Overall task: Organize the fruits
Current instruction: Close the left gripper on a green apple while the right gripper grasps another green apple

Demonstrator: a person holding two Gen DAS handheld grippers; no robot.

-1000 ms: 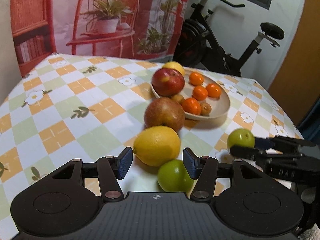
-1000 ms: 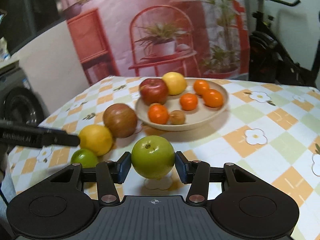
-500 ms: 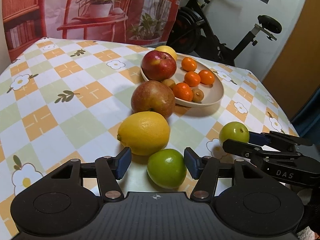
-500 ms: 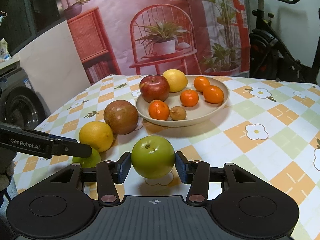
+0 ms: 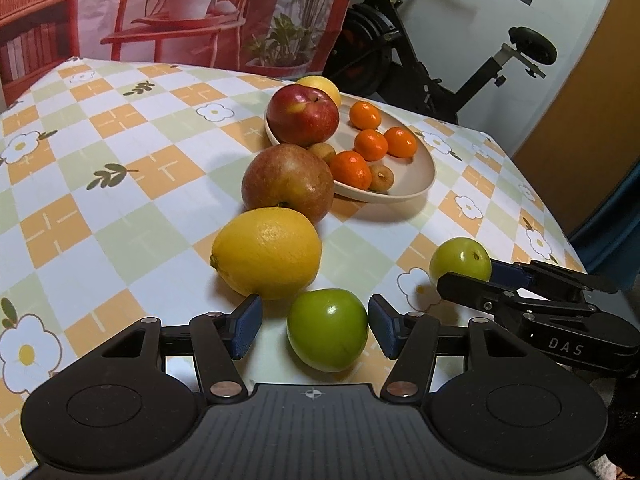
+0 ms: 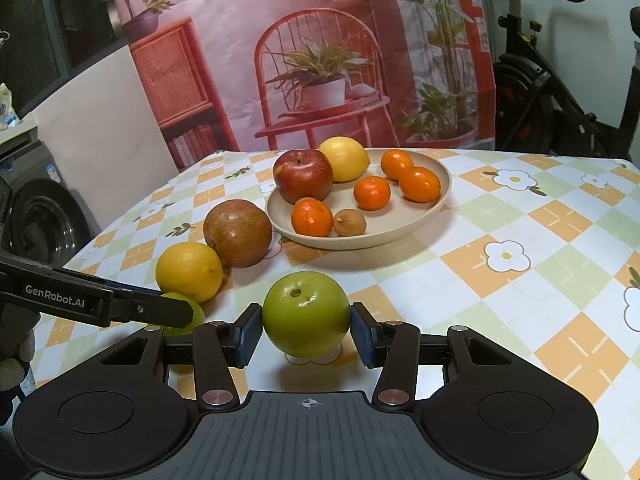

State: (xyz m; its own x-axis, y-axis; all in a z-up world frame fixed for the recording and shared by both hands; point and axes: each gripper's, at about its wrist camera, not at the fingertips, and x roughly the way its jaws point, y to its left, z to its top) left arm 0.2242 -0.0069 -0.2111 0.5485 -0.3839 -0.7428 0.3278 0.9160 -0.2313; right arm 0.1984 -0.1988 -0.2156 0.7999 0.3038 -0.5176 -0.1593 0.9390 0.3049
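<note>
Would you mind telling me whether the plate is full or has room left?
Room left: the plate shows bare surface beside its small orange fruits.

Ahead of the fingers, past the table point(image 6: 560, 216) with its checked, flower-printed cloth, hangs a printed backdrop point(image 6: 320, 40) showing a red chair, potted plants and a wicker cabinet. To the right of it stands a black exercise bike point(image 5: 432, 52) against a white wall point(image 5: 572, 32). Far left of the right fingers sits a washing machine point(image 6: 44, 216).
</note>
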